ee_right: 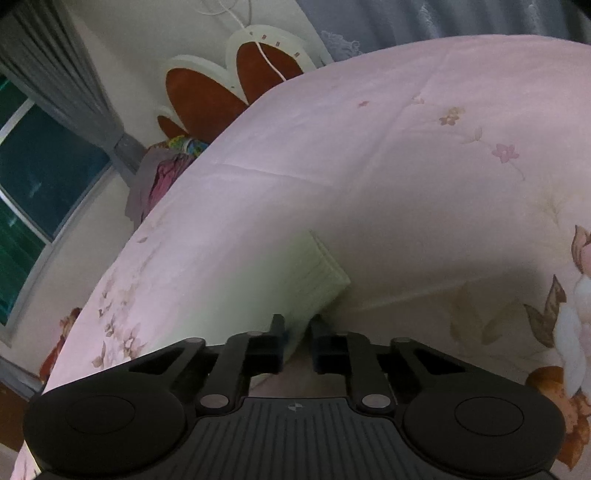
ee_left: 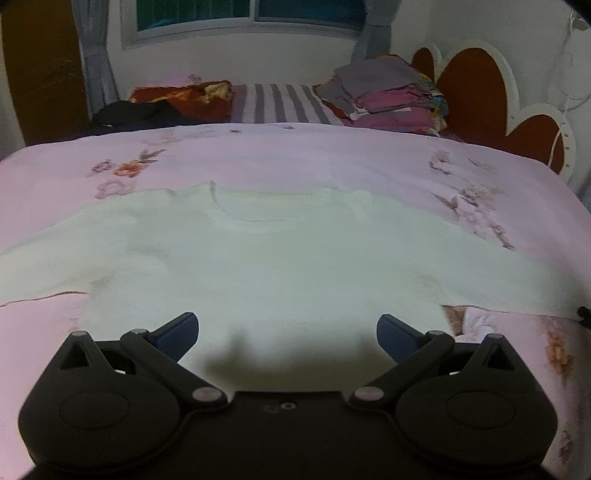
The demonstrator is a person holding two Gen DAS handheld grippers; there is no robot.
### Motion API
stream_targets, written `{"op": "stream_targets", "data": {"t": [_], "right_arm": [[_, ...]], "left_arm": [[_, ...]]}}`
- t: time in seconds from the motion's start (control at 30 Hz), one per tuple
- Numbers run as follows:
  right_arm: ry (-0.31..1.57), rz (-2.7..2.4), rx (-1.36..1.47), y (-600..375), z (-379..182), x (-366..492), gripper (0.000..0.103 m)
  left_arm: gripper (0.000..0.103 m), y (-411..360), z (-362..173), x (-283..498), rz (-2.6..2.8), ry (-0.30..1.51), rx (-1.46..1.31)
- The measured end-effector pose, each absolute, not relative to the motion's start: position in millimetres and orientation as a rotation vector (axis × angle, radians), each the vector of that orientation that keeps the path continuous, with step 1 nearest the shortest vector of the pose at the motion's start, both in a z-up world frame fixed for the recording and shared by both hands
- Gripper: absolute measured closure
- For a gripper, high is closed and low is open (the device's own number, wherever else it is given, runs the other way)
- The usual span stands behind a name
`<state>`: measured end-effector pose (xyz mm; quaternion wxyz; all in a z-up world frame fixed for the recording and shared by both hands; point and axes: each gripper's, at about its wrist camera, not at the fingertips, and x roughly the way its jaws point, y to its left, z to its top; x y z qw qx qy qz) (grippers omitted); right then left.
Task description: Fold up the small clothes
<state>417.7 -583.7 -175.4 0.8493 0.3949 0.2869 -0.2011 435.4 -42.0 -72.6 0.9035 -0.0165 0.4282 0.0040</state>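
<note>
A pale white knit sweater [ee_left: 280,266] lies flat on the pink floral quilt [ee_left: 258,155], neckline away from me, sleeves spread left and right. My left gripper [ee_left: 287,332] is open and empty, hovering over the sweater's lower body. In the right wrist view my right gripper [ee_right: 297,332] is nearly closed, its jaws pinching the edge of the sweater's right sleeve [ee_right: 258,288] near the ribbed cuff [ee_right: 325,266]. A tip of the right gripper shows at the sleeve end in the left wrist view [ee_left: 584,315].
A stack of folded clothes [ee_left: 384,96] sits at the bed's far right by the heart-shaped headboard [ee_left: 480,92]. Dark and red garments [ee_left: 159,107] lie far left. A window [ee_left: 251,14] and curtains are behind.
</note>
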Motion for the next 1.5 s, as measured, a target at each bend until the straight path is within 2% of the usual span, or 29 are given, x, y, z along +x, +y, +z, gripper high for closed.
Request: {"op": "stream_targets", "data": {"t": [0.03, 0.07, 0.27, 0.4, 0.57, 0.8, 1.1, 1.17, 1.23, 1.27, 1.3, 1.33, 1.37, 1.4, 1.43, 1.5], "right_arm": [[0.612, -0.425, 0.821, -583.4, -174.5, 419.6, 0.099], [0.620, -0.427, 0.796, -582.5, -173.1, 421.0, 0.100], [0.641, -0.373, 0.593, -549.1, -137.7, 442.5, 0.101], [0.604, -0.172, 0.512, -483.7, -93.6, 455.3, 0.101], [0.629, 0.039, 0.370, -369.2, -61.9, 468.5, 0.101], [0.703, 0.222, 0.138, -212.7, -70.5, 478.1, 0.101], [0.799, 0.419, 0.063, -102.2, -124.8, 498.3, 0.100], [0.822, 0.421, 0.025, -88.0, -134.9, 498.0, 0.086], [0.781, 0.422, -0.032, -80.5, -134.1, 489.9, 0.033], [0.743, 0.423, -0.028, -81.7, -130.8, 483.1, 0.031], [0.724, 0.426, -0.020, -84.8, -128.7, 477.7, 0.031], [0.725, 0.416, -0.010, -90.0, -127.0, 473.9, 0.036], [0.727, 0.412, 0.012, -97.2, -126.3, 472.5, 0.043], [0.740, 0.410, 0.047, -107.2, -125.7, 472.0, 0.060], [0.765, 0.395, 0.082, -118.0, -126.9, 471.8, 0.070], [0.796, 0.341, 0.146, -140.8, -127.6, 469.6, 0.074]], "left_arm": [[0.000, -39.3, -72.9, 433.9, 0.035, 0.888, -0.004], [0.000, -36.4, -74.3, 432.2, 0.068, 0.893, 0.039], [0.000, -1.1, -77.2, 415.4, 0.176, 0.876, 0.102], [0.000, 32.3, -80.3, 406.8, 0.286, 0.807, 0.129], [0.000, 85.0, -87.5, 409.1, 0.244, 0.864, -0.004], [0.000, 153.0, -94.0, 388.4, 0.296, 0.847, -0.065], [0.000, 214.7, -102.9, 370.1, 0.315, 0.878, -0.150], [0.001, 216.6, -102.6, 370.6, 0.277, 0.879, -0.172], [0.003, 213.7, -100.4, 375.0, 0.244, 0.861, -0.188], [0.004, 210.7, -99.5, 376.6, 0.224, 0.849, -0.198], [0.008, 206.0, -97.9, 379.4, 0.205, 0.837, -0.204], [0.011, 198.2, -96.0, 385.2, 0.182, 0.825, -0.200], [0.018, 187.1, -93.8, 390.2, 0.155, 0.810, -0.186], [0.025, 174.7, -92.6, 398.1, 0.119, 0.798, -0.176], [0.028, 162.3, -92.7, 407.4, 0.075, 0.797, -0.182], [0.037, 137.0, -94.6, 427.6, -0.018, 0.798, -0.226]]}}
